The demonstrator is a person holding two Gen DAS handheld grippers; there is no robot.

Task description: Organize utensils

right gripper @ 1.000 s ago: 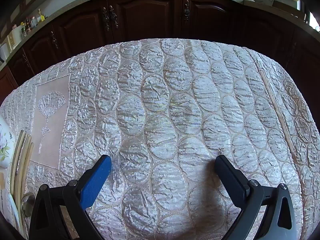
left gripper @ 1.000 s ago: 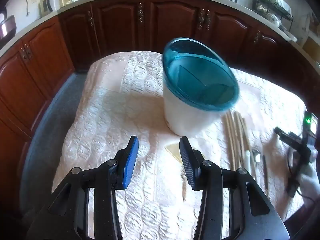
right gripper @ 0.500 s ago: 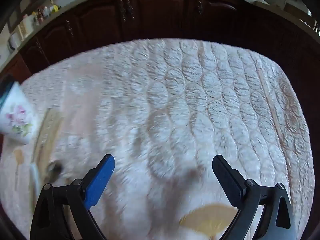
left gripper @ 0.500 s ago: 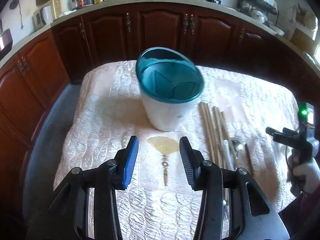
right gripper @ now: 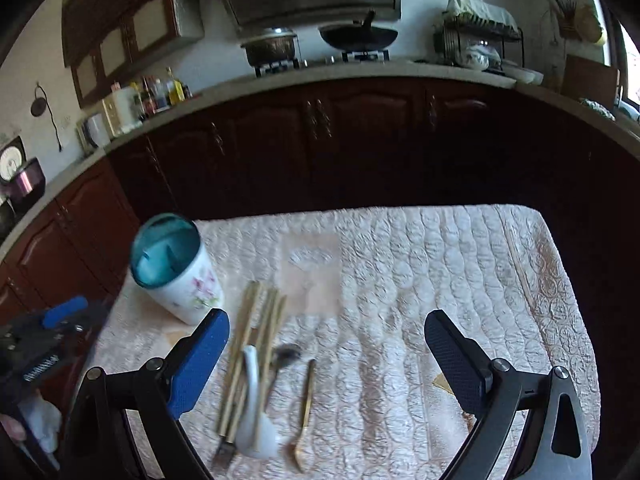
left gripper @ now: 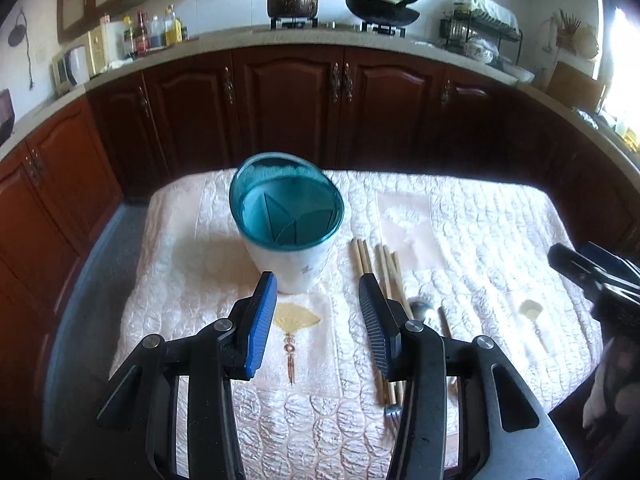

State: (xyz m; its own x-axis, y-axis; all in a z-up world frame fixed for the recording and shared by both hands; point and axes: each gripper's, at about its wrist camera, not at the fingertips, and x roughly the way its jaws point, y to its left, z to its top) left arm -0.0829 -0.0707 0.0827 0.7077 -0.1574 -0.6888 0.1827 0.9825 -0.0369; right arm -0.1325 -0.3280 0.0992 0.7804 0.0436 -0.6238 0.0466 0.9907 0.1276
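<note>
Ur left gripper [left gripper: 318, 300] & right gripper [right gripper: 326, 334] both hang open w/ nothing held, chopsticks [right gripper: 256, 344] + spoon [right gripper: 256, 408] lying on the tablecloth [right gripper: 440, 272] btw them, right of the holder cup [left gripper: 286, 224].

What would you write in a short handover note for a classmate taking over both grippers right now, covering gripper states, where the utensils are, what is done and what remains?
Left gripper: open, empty, above the tablecloth near the utensil holder.
Right gripper: open wide, empty, above the cloth.
Holder: upright on the cloth, teal insert shows no utensils inside.
Utensils lie in a row beside it: chopsticks, white ceramic spoon, fork, dark metal spoon, gold-handled utensil.
Done: nothing sorted.
Left: put every utensil into the holder.
</note>
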